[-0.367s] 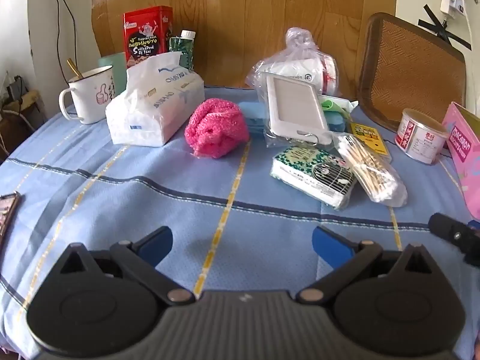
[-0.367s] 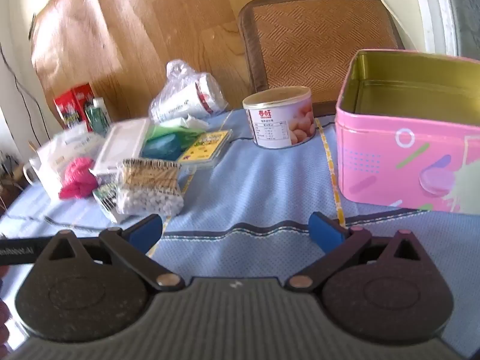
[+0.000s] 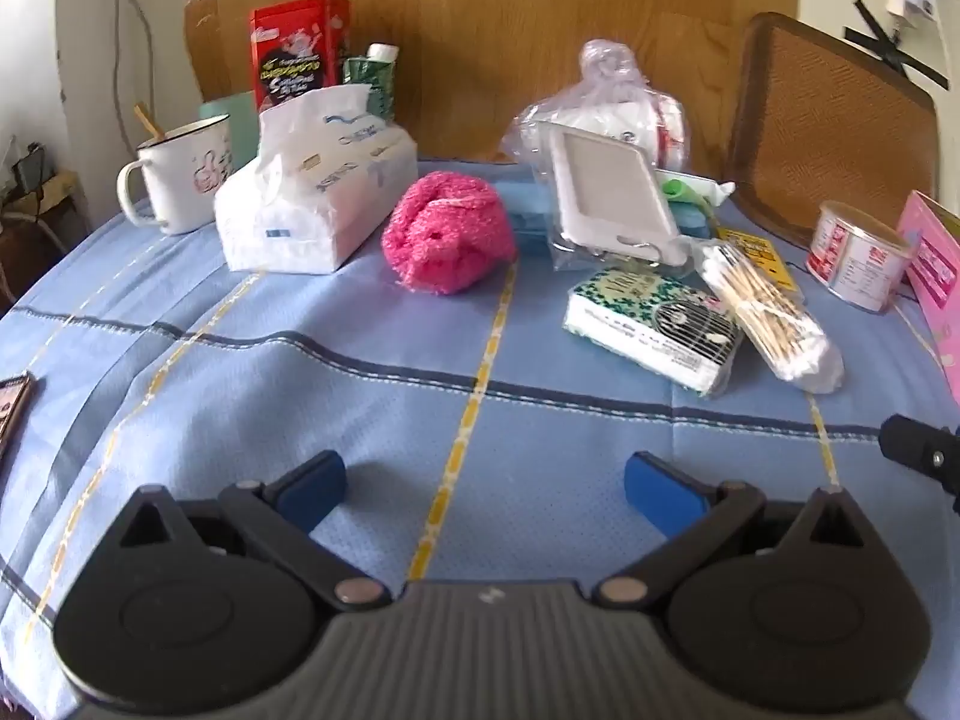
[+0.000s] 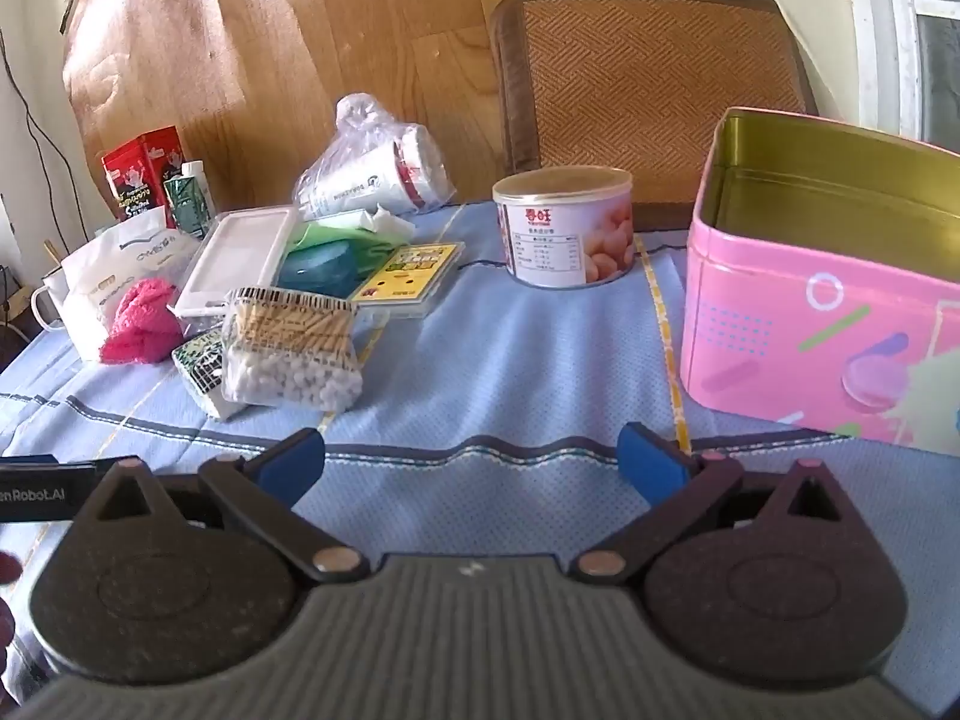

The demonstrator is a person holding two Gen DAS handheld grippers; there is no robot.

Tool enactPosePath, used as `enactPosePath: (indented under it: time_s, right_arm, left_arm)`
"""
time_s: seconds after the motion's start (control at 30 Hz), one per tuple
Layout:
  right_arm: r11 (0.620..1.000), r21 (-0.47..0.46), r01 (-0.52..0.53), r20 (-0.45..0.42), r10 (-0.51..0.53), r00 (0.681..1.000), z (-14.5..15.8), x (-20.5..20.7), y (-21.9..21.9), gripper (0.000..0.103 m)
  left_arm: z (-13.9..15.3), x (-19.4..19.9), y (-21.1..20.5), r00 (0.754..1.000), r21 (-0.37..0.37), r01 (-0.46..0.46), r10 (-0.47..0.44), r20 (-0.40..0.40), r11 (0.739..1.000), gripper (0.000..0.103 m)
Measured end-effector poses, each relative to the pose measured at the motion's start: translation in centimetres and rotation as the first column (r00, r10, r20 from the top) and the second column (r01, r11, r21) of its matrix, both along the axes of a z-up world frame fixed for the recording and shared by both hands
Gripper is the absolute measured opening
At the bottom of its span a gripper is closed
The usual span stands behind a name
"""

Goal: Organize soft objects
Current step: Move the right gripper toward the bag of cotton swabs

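Note:
A pink fluffy cloth point(image 3: 449, 232) lies on the blue tablecloth, beside a white tissue pack point(image 3: 312, 204); both also show at the left in the right wrist view, cloth point(image 4: 141, 321) and tissue pack point(image 4: 117, 276). A bag of cotton swabs point(image 3: 774, 318) leans on a green-patterned packet point(image 3: 648, 324); the bag also shows in the right wrist view point(image 4: 294, 348). An open pink tin box point(image 4: 828, 306) stands at the right. My left gripper point(image 3: 483, 489) is open and empty, low over the cloth, well short of the pink cloth. My right gripper point(image 4: 471, 465) is open and empty, left of the tin.
A mug point(image 3: 180, 180), a red tin point(image 3: 300, 48), a bagged cup stack point(image 3: 606, 114), a white case point(image 3: 612, 198) and a food can point(image 4: 564, 228) stand on the table. A chair back point(image 4: 654, 90) is behind it. A dark item point(image 3: 12, 408) lies at the left edge.
The left view has shifted slightly, with objects a little lower and nearer in frame. The right gripper has barely moved. Both stay open.

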State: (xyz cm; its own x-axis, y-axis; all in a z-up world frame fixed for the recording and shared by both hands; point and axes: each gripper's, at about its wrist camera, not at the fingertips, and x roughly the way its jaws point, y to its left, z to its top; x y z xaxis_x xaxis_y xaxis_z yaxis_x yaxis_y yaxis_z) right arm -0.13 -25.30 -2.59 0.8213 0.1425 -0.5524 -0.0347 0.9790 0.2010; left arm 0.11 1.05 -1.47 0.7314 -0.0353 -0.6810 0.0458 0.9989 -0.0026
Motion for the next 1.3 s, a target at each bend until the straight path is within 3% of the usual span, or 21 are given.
enactPosePath:
  time_s: [0.17, 0.23, 0.33, 0.4, 0.53, 0.63, 0.83, 0.97, 1.03, 1.3]
  right_arm:
    - [1.0, 0.01, -0.018, 0.011, 0.018, 1.0, 0.4, -0.6, 0.2, 0.103]
    - [0.998, 0.059, -0.03, 0.029, 0.028, 0.999, 0.5, -1.2, -0.4, 0.103]
    - [0.996, 0.091, -0.007, 0.104, -0.003, 0.995, 0.9, -2.5, -0.8, 0.103]
    - [0.998, 0.058, -0.007, 0.153, -0.002, 0.988, 1.2, -3.4, -0.2, 0.103]
    - [0.997, -0.061, -0.042, 0.198, 0.053, 0.979, 1.8, -3.8, 1.4, 0.103]
    - [0.995, -0.097, -0.038, 0.206, 0.057, 0.977, 2.1, -3.2, 1.7, 0.103]
    - [0.998, -0.066, -0.002, 0.269, 0.02, 0.963, 2.9, -1.9, 2.2, 0.103]
    - [0.997, -0.08, 0.001, 0.316, 0.024, 0.948, 2.4, -1.5, 3.2, 0.103]
    - [0.996, -0.084, -0.023, 0.308, 0.048, 0.95, 2.3, -1.4, 3.2, 0.103]
    - [0.999, 0.011, -0.036, 0.317, 0.031, 0.948, 2.5, -1.6, 1.8, 0.103]
  left_arm:
    - [-0.3, -0.7, -0.2, 0.999, 0.013, 0.019, -0.019, 0.032, 1.0, 0.103]
    - [-0.1, -0.5, -0.2, 0.999, 0.014, 0.037, -0.037, 0.017, 0.999, 0.103]
    - [0.3, -0.3, 0.4, 1.0, -0.037, 0.029, -0.028, 0.013, 0.999, 0.103]
    - [0.8, -0.3, 0.4, 0.999, -0.046, 0.022, -0.02, 0.04, 0.999, 0.103]
    - [1.6, -0.6, -0.7, 0.984, 0.05, 0.029, -0.038, 0.174, 0.998, 0.103]
    - [1.8, 0.0, -0.9, 0.973, 0.052, 0.036, -0.047, 0.225, 0.998, 0.103]
    - [2.3, 1.7, -0.4, 0.951, 0.031, 0.015, -0.024, 0.31, 0.999, 0.103]
    - [1.1, 1.8, 0.1, 0.961, -0.017, 0.013, -0.008, 0.278, 1.0, 0.103]
    - [1.2, 1.3, 0.1, 0.951, -0.023, 0.009, -0.001, 0.31, 1.0, 0.103]
    - [1.3, 0.4, -0.9, 0.932, 0.024, 0.034, -0.04, 0.359, 0.999, 0.103]
